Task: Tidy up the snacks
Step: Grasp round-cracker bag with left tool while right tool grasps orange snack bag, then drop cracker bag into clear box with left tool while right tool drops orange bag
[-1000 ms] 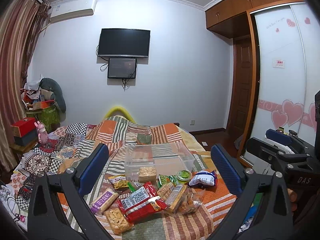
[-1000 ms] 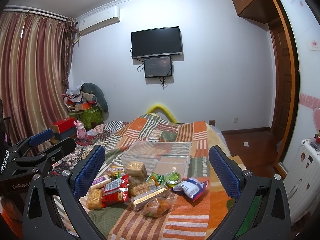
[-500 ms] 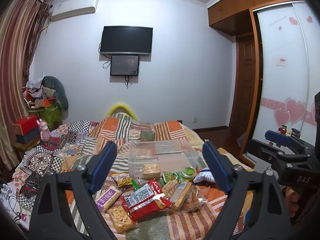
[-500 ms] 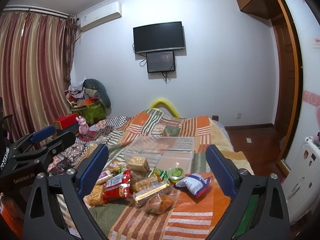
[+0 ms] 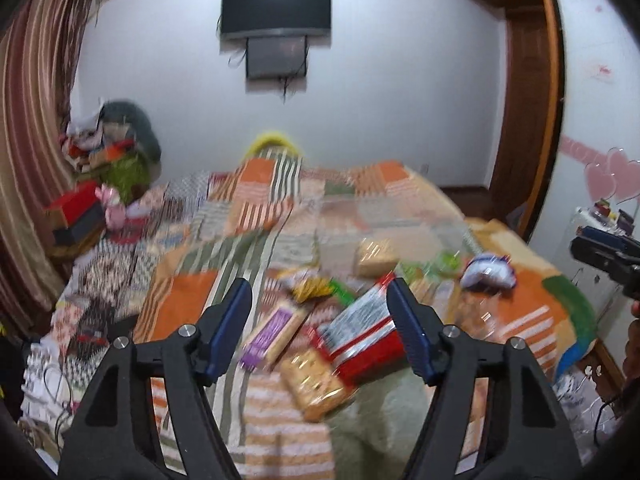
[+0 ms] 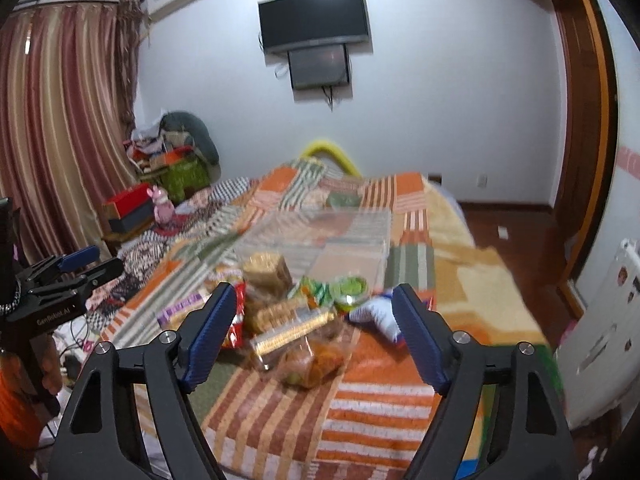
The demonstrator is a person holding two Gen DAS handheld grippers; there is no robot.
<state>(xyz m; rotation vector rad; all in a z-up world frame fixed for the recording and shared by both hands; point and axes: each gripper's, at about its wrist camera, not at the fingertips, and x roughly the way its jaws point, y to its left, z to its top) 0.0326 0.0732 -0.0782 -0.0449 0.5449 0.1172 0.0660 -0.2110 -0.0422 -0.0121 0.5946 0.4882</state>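
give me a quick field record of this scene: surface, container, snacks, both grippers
surface: bed with patchwork blanket
container: clear plastic bin, behind the snack pile
snacks: red packet, purple-label bar, white-blue bag, green cup, loose on the blanket
left hand-held gripper: jaws closing, nothing between them
right hand-held gripper: jaws closing, nothing gripped

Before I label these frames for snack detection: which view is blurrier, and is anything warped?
Left wrist view: heavy motion smear over the snack pile; the tool stays sharp. Right wrist view: milder blur, packets readable. Both: fisheye bends the walls and curtain.
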